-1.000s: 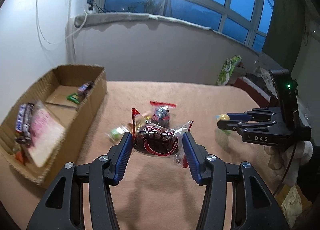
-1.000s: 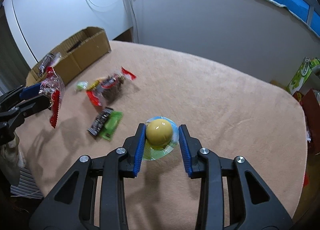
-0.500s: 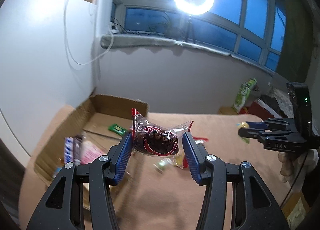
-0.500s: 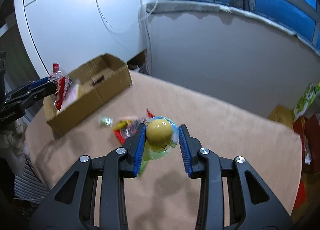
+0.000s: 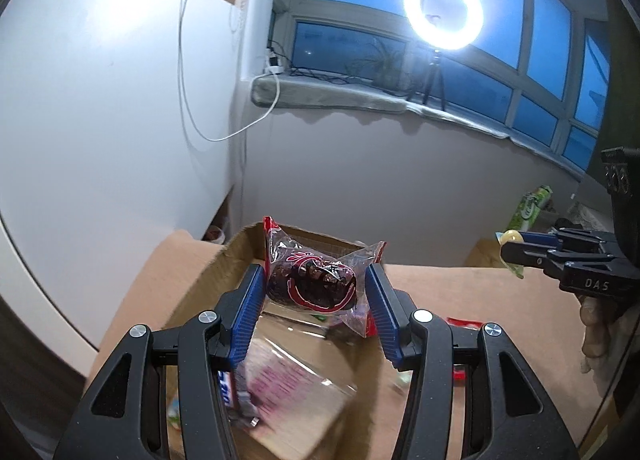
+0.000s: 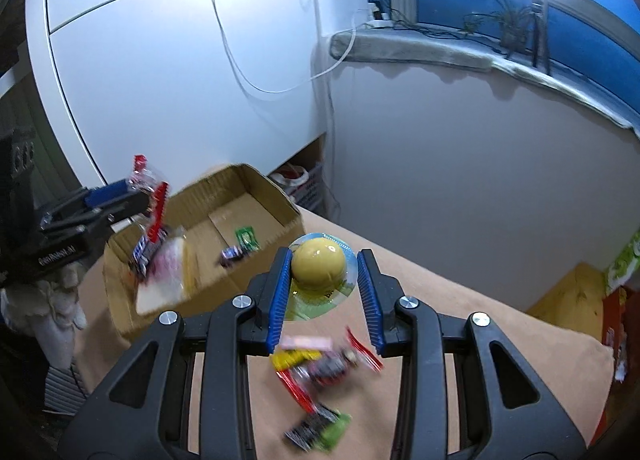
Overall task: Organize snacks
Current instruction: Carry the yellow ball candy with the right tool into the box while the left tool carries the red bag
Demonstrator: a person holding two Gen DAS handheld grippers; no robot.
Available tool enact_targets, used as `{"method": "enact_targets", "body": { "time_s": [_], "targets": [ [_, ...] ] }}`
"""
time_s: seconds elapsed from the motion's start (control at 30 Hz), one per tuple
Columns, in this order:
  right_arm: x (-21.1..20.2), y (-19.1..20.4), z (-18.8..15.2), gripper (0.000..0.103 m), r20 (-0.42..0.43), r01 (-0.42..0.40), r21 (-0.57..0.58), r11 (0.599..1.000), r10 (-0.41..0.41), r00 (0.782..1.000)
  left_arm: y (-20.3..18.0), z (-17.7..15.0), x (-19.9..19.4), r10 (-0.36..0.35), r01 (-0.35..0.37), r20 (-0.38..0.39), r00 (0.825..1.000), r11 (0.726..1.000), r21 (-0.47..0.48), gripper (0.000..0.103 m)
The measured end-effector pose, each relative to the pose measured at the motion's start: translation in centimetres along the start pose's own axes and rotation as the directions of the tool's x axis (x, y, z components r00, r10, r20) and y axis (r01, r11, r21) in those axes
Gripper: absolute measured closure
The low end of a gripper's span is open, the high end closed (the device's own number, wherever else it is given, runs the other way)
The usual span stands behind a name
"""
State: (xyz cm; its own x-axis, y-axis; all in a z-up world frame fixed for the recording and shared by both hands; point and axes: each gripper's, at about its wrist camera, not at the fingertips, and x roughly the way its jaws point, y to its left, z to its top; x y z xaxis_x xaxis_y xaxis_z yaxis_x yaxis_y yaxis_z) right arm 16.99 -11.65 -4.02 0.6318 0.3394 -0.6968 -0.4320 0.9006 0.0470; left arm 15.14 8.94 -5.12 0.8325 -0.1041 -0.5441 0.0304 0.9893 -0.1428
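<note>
My left gripper [image 5: 316, 296] is shut on a clear red-edged packet of dark snack [image 5: 312, 284] and holds it in the air over the near part of the open cardboard box [image 5: 204, 280]. It also shows in the right wrist view [image 6: 148, 196], above the box [image 6: 280, 200]. My right gripper [image 6: 324, 292] is shut on a yellow jelly cup [image 6: 318, 266], held above the table just right of the box. It also shows at the right edge of the left wrist view [image 5: 510, 246].
The box holds a pink-printed packet [image 6: 164, 272], a candy bar [image 6: 146, 250], a green sachet [image 6: 246, 238] and a small dark bar [image 6: 232, 254]. Loose snacks [image 6: 316, 368] and a dark-and-green pair [image 6: 320, 430] lie on the tan table [image 6: 500, 340]. White cabinet and wall stand behind.
Both grippers have risen and swung left toward the box. The left one now holds its packet over the box interior; the right one has closed in on the box's right side.
</note>
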Motion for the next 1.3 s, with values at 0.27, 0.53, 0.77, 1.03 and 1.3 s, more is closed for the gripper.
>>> {"method": "enact_targets", "body": {
  "time_s": [0.27, 0.53, 0.77, 1.03, 1.3],
  "targets": [
    [4.0, 2.1, 3.2, 0.068, -0.014, -0.046, -0.016, 0.999, 0.046, 0.999, 2.0, 0.3, 1.5, 0.018, -0.019, -0.025, 1.0, 0.999, -0.032, 0.052],
    [8.3, 3.5, 4.4, 0.068, -0.061, -0.104, 0.012, 0.995, 0.105, 0.993, 2.9, 0.2, 3.0, 0.028, -0.031, -0.059, 0.998, 0.998, -0.053, 0.052],
    [11.1, 3.7, 4.3, 0.068, -0.093, -0.142, 0.051, 0.989, 0.146, 0.985, 2.8, 0.1, 4.0, 0.039, -0.042, -0.081, 0.996, 0.998, -0.044, 0.049],
    [10.8, 3.7, 4.4, 0.021, -0.066, -0.129, 0.051, 0.99, 0.133, 0.989, 2.8, 0.0, 4.4, 0.056, -0.06, -0.091, 0.994, 0.997, -0.046, 0.044],
    [8.6, 2.6, 4.3, 0.021, -0.04, -0.117, 0.066, 0.991, 0.119, 0.992, 2.4, -0.1, 3.7, 0.046, -0.049, -0.078, 0.996, 0.998, -0.043, 0.044]
  ]
}}
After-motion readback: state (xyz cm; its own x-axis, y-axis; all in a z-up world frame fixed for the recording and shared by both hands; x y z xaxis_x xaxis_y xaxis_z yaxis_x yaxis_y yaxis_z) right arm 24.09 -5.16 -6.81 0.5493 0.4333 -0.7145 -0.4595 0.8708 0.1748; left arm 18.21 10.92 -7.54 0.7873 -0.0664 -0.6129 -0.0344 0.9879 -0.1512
